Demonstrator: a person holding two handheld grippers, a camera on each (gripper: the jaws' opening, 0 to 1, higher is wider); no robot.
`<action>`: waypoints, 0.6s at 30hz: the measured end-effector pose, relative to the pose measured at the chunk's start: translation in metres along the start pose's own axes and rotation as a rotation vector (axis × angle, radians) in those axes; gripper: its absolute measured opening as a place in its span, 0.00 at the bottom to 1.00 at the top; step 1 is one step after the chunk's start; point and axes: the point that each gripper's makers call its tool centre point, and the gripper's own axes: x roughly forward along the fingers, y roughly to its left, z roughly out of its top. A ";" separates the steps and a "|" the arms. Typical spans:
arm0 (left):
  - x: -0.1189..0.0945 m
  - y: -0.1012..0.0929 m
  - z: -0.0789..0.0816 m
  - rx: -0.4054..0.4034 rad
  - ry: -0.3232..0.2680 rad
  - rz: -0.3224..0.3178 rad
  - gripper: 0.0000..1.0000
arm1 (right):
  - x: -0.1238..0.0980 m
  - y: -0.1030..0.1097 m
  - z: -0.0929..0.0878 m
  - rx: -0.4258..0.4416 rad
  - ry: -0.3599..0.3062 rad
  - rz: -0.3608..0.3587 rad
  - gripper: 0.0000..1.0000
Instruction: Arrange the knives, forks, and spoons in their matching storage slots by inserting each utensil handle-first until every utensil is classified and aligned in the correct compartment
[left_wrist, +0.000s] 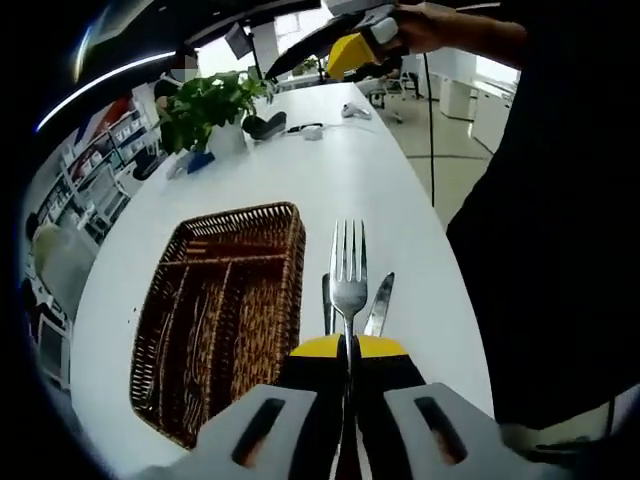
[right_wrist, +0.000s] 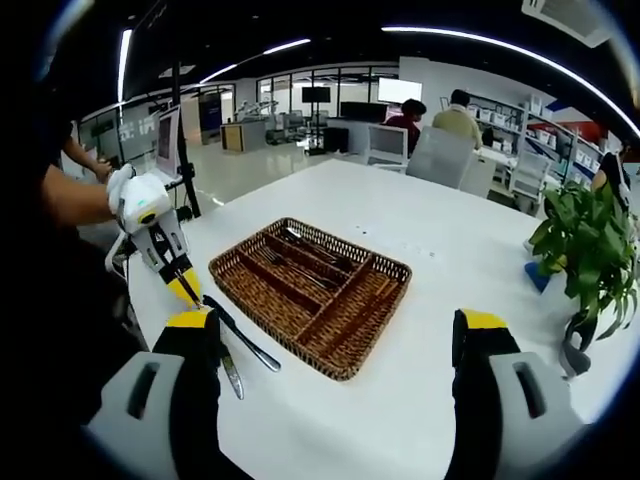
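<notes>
Left gripper view, fork: the fork (left_wrist: 348, 270) stands up between this view's own jaws, tines pointing away from the camera and the handle hidden down between the yellow tips.
Left gripper: the left gripper (left_wrist: 348, 345) has its jaws pressed together on the fork's neck; in the right gripper view it appears at the table's near-left corner (right_wrist: 185, 290), tips down at the tabletop.
Fork's long axis: it runs straight along the gripper's own line, roughly parallel to the long slots of the tray.
Other utensils: a knife (left_wrist: 379, 305) lies on the table just beside the fork on one side, and a dark handle (left_wrist: 327, 303) shows just on the other side; what that second utensil is cannot be told.
Tray: the wicker cutlery tray (left_wrist: 283, 214) lies just beside the left gripper, to the left of the fork in this view; in the right gripper view (right_wrist: 235, 262) several utensils already rest in its far slots.
Key relation: the handle end points toward the holder, tines outward, so a handle-first insertion probably calls for turning the fork around before it goes sideways to the tray.
Right gripper: the right gripper (right_wrist: 340, 335) has its jaws wide apart with nothing between them, aimed at the tray from a distance.
Nearer hand: the left one, judged from both views.
Table: the white table (left_wrist: 350, 170) is long, with a potted plant (left_wrist: 205, 108) well beyond the tray.
</notes>
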 end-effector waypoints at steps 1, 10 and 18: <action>-0.003 0.004 0.003 0.001 0.006 0.004 0.00 | 0.000 -0.001 0.001 -0.003 -0.001 -0.002 1.00; -0.029 0.024 0.027 0.011 0.010 0.018 0.00 | -0.004 -0.003 0.006 0.000 -0.018 -0.013 1.00; -0.038 0.030 0.036 0.042 0.029 0.015 0.00 | -0.005 -0.003 0.005 0.006 -0.023 -0.012 1.00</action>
